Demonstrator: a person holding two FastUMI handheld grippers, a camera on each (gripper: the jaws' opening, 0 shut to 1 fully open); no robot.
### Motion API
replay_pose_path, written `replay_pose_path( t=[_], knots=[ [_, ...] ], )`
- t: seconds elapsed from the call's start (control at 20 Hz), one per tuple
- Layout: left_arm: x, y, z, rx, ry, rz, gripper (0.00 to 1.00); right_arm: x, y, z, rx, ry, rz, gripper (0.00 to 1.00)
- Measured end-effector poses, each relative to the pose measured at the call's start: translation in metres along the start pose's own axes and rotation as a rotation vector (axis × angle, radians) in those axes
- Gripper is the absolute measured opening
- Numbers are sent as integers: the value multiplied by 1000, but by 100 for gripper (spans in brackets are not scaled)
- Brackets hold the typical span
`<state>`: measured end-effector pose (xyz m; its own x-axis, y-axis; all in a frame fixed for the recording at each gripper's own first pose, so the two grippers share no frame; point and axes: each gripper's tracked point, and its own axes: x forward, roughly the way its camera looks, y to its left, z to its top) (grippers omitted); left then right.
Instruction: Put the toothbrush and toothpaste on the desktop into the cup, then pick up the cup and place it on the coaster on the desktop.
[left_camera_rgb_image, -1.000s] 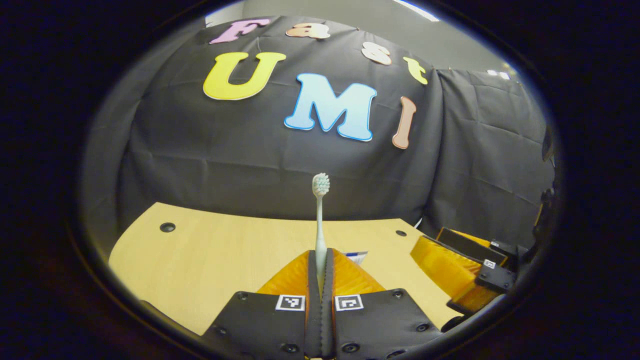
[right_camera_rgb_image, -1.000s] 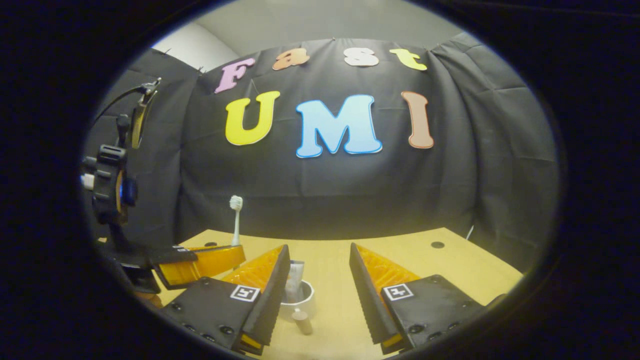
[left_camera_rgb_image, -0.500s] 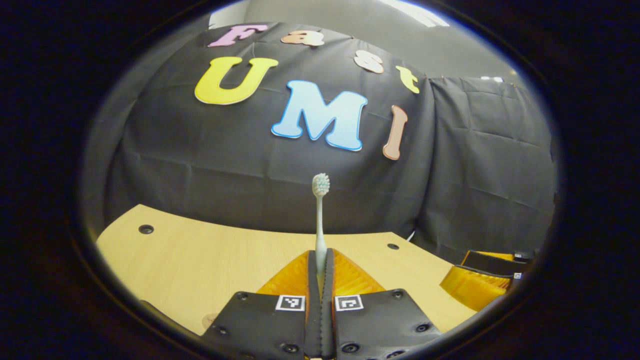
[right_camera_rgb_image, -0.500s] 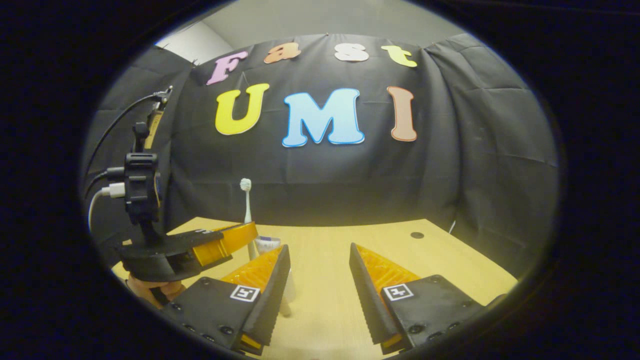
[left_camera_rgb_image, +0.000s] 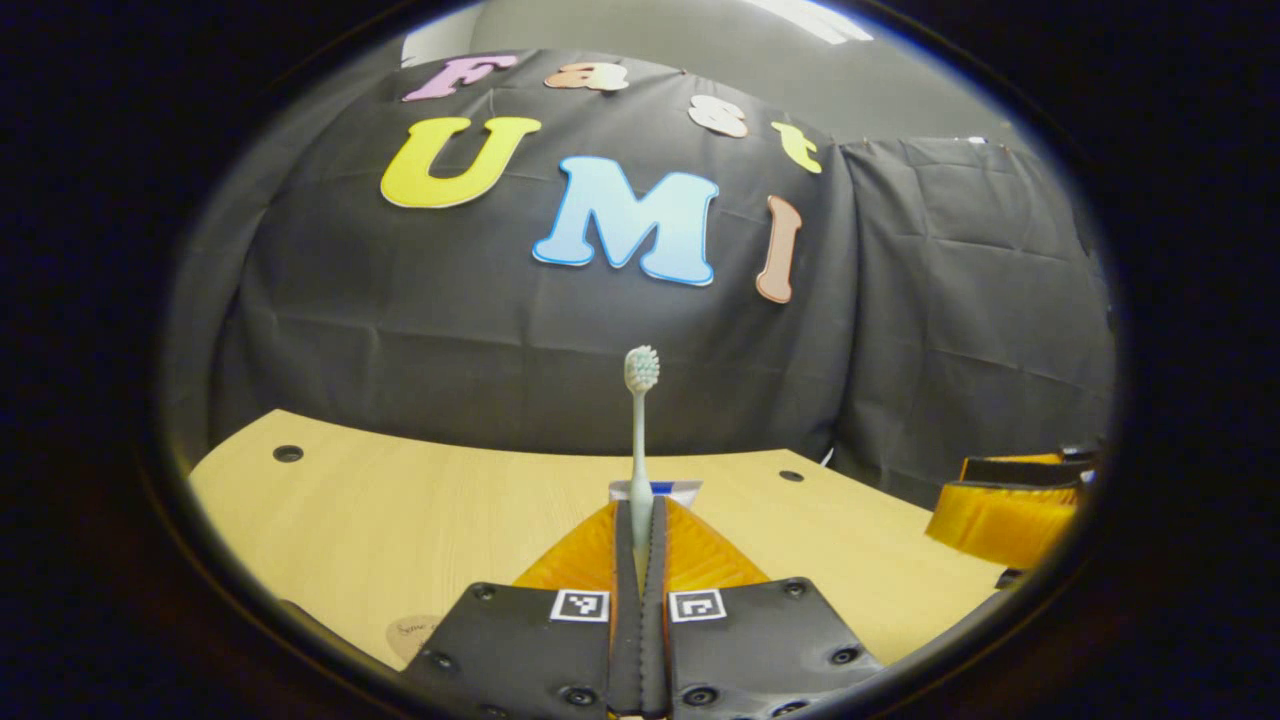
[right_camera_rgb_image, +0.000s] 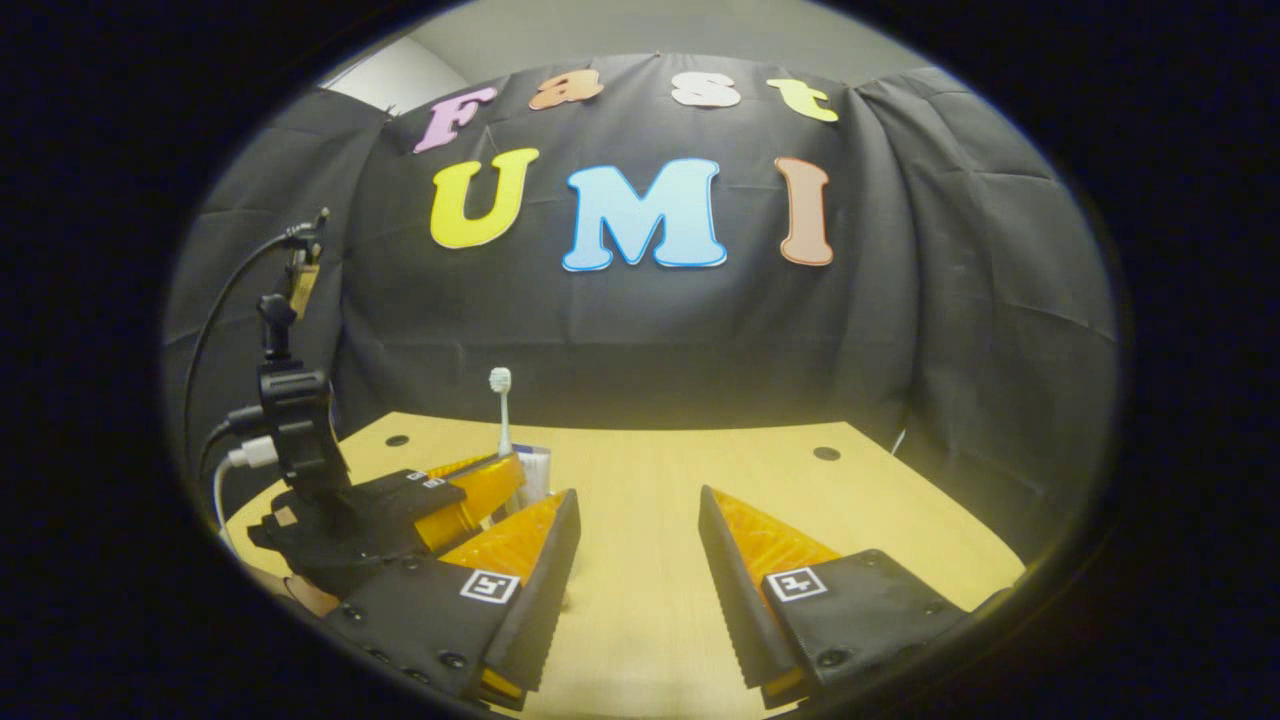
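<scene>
My left gripper (left_camera_rgb_image: 641, 508) is shut on a pale toothbrush (left_camera_rgb_image: 640, 430), which stands upright with its bristled head on top. Just behind the brush the flat top of the toothpaste tube (left_camera_rgb_image: 672, 489) rises above my fingers. In the right gripper view the left gripper (right_camera_rgb_image: 478, 487) holds the toothbrush (right_camera_rgb_image: 501, 400) close beside the upright toothpaste (right_camera_rgb_image: 536, 468); the tube's lower part and the cup are hidden behind my fingers. My right gripper (right_camera_rgb_image: 636, 555) is open over bare desk with nothing between its fingers. It also appears at the right edge of the left gripper view (left_camera_rgb_image: 1005, 505).
A light wooden desk (left_camera_rgb_image: 400, 520) with round cable holes (left_camera_rgb_image: 288, 453) runs back to the black cloth wall. A pale round coaster (left_camera_rgb_image: 412, 630) lies near the desk's front edge, left of my left gripper. Cables hang from the left gripper's mount (right_camera_rgb_image: 290, 400).
The left gripper has carried the toothbrush over until the toothpaste stands straight behind it. The right gripper has drawn away to the right, still open; the cup has slipped out of its view.
</scene>
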<state>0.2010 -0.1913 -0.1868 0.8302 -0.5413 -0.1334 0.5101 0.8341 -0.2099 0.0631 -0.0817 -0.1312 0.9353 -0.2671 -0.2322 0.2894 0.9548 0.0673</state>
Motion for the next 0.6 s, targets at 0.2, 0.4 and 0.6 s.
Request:
replay_pose_path(
  t=[0.2, 0.4, 0.6],
  knots=[
    [-4, 0, 0, 15, -21, 9, 9, -2, 2, -1, -15, 23, 9, 74],
    [-4, 1, -8, 13, 0, 15, 17, 1, 7, -1, -21, 22, 24, 75],
    [-7, 4, -11, 25, 25, 11, 28, 0, 8, -2, -18, 25, 32, 75]
  ],
)
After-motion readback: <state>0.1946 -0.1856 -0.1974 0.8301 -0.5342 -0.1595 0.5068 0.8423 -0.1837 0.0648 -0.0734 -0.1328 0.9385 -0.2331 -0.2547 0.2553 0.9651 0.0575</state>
